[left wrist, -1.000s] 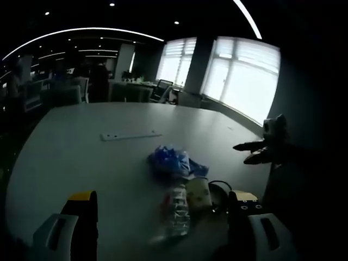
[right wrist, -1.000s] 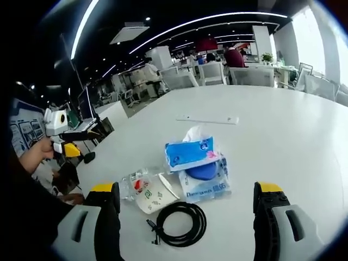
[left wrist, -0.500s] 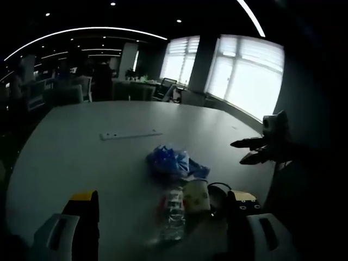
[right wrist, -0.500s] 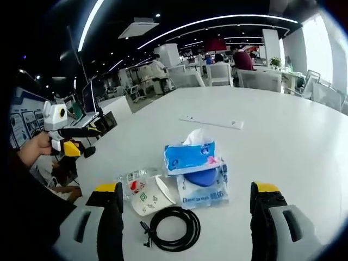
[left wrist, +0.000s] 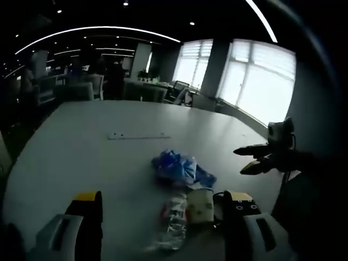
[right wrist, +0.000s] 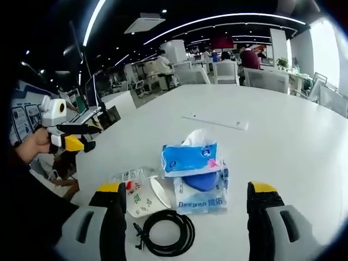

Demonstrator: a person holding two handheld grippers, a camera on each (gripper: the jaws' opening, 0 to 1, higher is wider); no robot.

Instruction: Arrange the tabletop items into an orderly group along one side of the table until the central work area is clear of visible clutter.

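Note:
A small cluster of items lies on the white table [right wrist: 283, 136]. It holds a blue tissue pack [right wrist: 189, 157] resting on a wipes pack [right wrist: 201, 196], a paper cup [right wrist: 144, 198] on its side, a crushed plastic bottle [right wrist: 128, 176] and a coiled black cable [right wrist: 166, 234]. My right gripper [right wrist: 186, 187] is open just short of the cluster, holding nothing. In the left gripper view the tissue pack [left wrist: 176, 166], bottle [left wrist: 173, 217], cup [left wrist: 200, 204] and cable [left wrist: 220, 198] lie ahead of my open left gripper [left wrist: 163, 197]. The right gripper [left wrist: 261, 157] hovers at the table's right edge.
A flat white strip [right wrist: 215, 120] lies further out on the table, also seen as the strip [left wrist: 138, 136] beyond the cluster. A hand holds the left gripper [right wrist: 70, 136] off the table's left edge. Chairs, desks and people fill the office behind.
Both cameras have shifted slightly, the right one a little nearer the cluster. The items on the table have not moved, and both grippers stay open.

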